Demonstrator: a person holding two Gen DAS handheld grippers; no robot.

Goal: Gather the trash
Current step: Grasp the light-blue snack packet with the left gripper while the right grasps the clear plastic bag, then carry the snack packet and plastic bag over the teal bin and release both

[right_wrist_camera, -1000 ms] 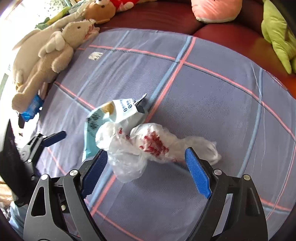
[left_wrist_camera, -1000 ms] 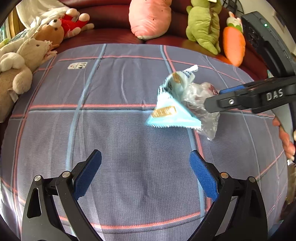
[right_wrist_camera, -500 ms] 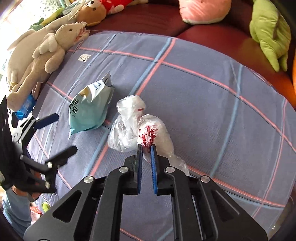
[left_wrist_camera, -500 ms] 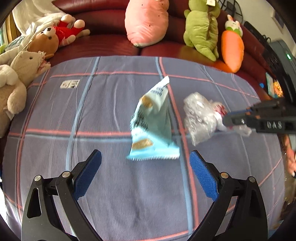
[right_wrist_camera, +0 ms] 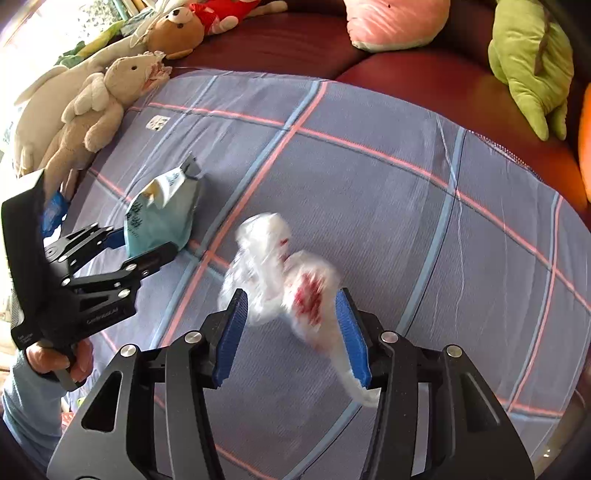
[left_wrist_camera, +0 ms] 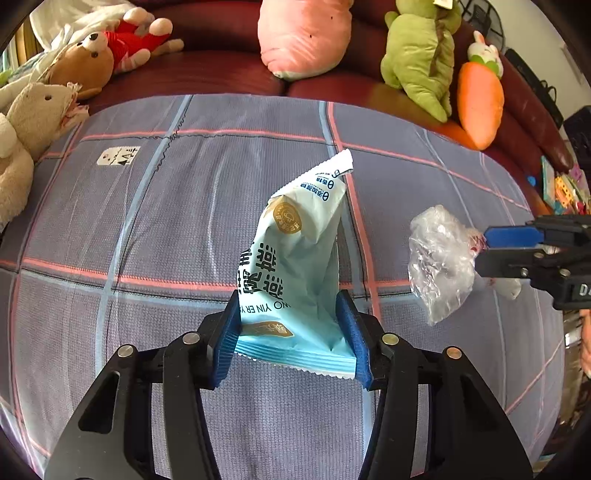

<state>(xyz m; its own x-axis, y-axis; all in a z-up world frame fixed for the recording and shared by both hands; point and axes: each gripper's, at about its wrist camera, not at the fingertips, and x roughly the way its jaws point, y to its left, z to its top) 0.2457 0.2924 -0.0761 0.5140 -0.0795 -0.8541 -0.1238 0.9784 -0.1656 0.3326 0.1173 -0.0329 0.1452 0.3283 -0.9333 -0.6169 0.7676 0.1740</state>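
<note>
A light blue snack bag point(left_wrist_camera: 295, 240) stands tilted on the checked blanket point(left_wrist_camera: 166, 229). My left gripper point(left_wrist_camera: 288, 306) has its blue pads against both sides of the bag's sealed bottom edge, and its jaws are closing on it. In the right wrist view the same bag point(right_wrist_camera: 162, 218) sits between the left gripper's point(right_wrist_camera: 144, 242) fingers. A crumpled clear plastic bag with red print point(right_wrist_camera: 273, 266) is blurred between the pads of my right gripper point(right_wrist_camera: 291, 299), whose jaws are opening. In the left wrist view, the plastic bag point(left_wrist_camera: 439, 258) hangs at the right gripper's point(left_wrist_camera: 482, 249) tips.
Stuffed toys line the dark red sofa point(left_wrist_camera: 207, 70): a beige rabbit point(right_wrist_camera: 99, 107), a brown bear point(left_wrist_camera: 85, 62), a pink cushion point(left_wrist_camera: 303, 33), a green toy point(left_wrist_camera: 421, 55) and an orange carrot point(left_wrist_camera: 480, 103). A person's hand point(right_wrist_camera: 55, 358) holds the left gripper's handle.
The left gripper moved up to the snack bag and closed around its bottom edge. The right gripper shut on the plastic bag, pulled it aside, and has now spread its jaws.
</note>
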